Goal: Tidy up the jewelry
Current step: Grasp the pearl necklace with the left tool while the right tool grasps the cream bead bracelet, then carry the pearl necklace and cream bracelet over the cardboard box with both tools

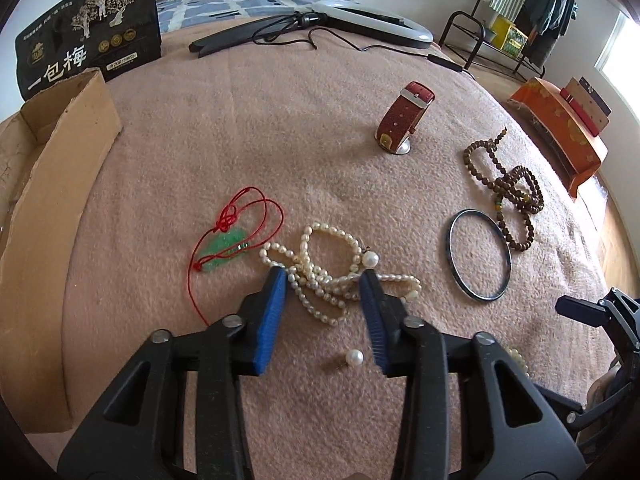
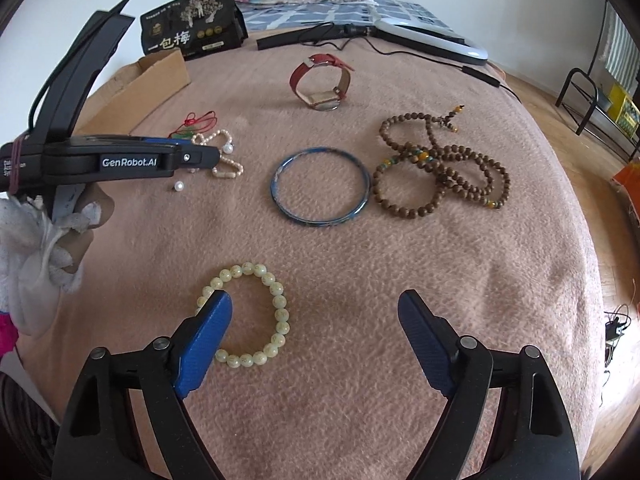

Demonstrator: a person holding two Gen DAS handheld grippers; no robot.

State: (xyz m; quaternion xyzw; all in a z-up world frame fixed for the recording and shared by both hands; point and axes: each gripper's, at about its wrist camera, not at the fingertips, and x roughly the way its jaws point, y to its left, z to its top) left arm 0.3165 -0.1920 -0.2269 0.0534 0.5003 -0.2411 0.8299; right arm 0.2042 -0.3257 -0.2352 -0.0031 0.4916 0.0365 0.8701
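Observation:
My left gripper (image 1: 323,278) is open, its blue pads on either side of a tangled white pearl necklace (image 1: 320,268) on the pink blanket. A loose pearl (image 1: 355,357) lies between the fingers, nearer me. A green jade pendant on a red cord (image 1: 226,242) lies left of the necklace. My right gripper (image 2: 316,304) is open and empty; its left pad overlaps a pale yellow bead bracelet (image 2: 276,312). A blue bangle (image 2: 320,185), brown wooden prayer beads (image 2: 440,168) and a red-strapped watch (image 2: 320,80) lie beyond. The left gripper also shows in the right wrist view (image 2: 204,156) over the pearls.
A cardboard box (image 1: 48,184) stands at the blanket's left edge. A black snack bag (image 1: 88,28) and a ring light with cable (image 1: 368,24) lie at the far edge. An orange box (image 1: 560,132) sits off the right side.

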